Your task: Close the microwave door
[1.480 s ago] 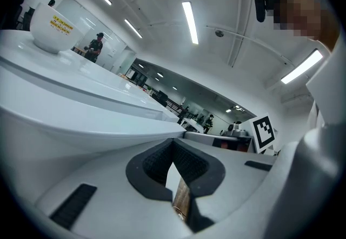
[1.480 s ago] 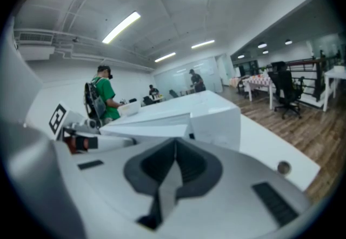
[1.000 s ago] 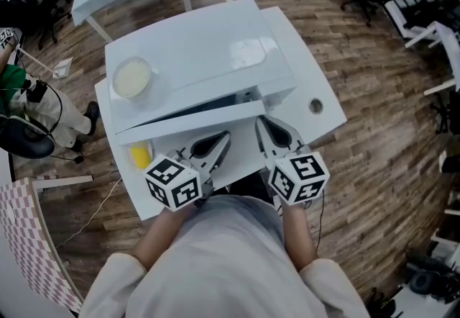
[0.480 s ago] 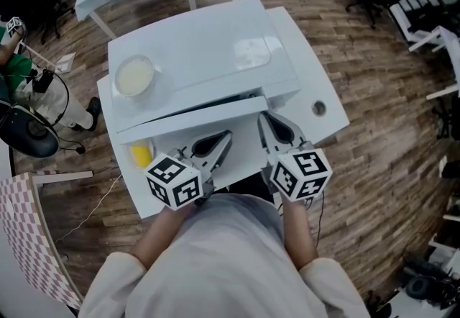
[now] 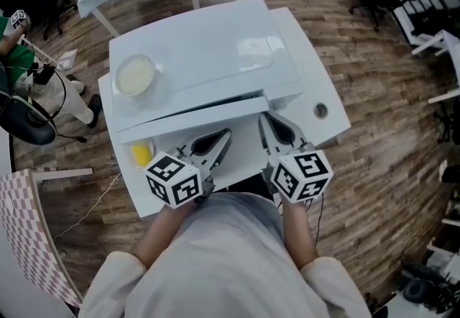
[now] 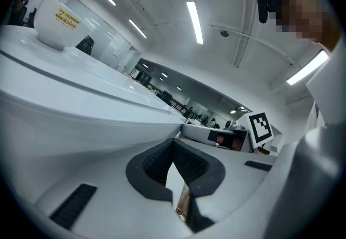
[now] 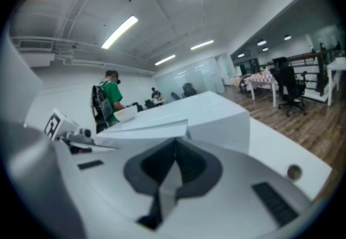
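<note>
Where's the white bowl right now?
In the head view, the bowl sits on top of the microwave, near its left edge.

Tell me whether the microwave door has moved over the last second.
Yes: the door has swung toward the microwave body, narrowing the dark gap between them.

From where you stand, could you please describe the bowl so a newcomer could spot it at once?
Find the white microwave on the table. On its top, by the left edge, stands the bowl. It is round, white, cream inside, and alone up there, unlike the yellow thing lower down.
</note>
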A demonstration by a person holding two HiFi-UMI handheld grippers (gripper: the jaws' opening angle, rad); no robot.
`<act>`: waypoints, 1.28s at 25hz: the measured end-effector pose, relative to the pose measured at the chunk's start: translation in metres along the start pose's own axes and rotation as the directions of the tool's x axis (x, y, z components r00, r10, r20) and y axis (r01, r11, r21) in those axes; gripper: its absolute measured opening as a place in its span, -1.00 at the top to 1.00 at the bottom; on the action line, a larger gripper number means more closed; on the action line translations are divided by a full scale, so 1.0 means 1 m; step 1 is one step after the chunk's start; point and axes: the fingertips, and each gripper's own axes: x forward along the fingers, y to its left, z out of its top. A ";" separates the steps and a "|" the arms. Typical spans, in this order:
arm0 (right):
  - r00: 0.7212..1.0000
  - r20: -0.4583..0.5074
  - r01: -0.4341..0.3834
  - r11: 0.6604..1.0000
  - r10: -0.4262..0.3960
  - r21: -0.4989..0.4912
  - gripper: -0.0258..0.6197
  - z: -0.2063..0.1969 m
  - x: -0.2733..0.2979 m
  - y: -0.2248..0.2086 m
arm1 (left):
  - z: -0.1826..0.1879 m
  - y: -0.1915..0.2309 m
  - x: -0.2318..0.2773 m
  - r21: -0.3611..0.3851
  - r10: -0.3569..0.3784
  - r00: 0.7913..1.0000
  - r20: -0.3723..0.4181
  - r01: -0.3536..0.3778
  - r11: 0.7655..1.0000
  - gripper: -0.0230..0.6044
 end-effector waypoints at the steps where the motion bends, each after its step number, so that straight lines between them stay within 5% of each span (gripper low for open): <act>1: 1.000 0.001 0.005 1.000 -0.005 -0.009 0.85 0.000 0.000 0.000 | 0.001 0.001 0.000 0.000 0.003 1.000 0.003 -0.003 1.000 0.89; 32: 1.000 0.023 0.006 1.000 -0.006 0.008 0.85 0.006 0.015 -0.005 | -0.004 -0.004 -0.003 -0.025 0.030 0.999 0.019 -0.029 0.999 0.89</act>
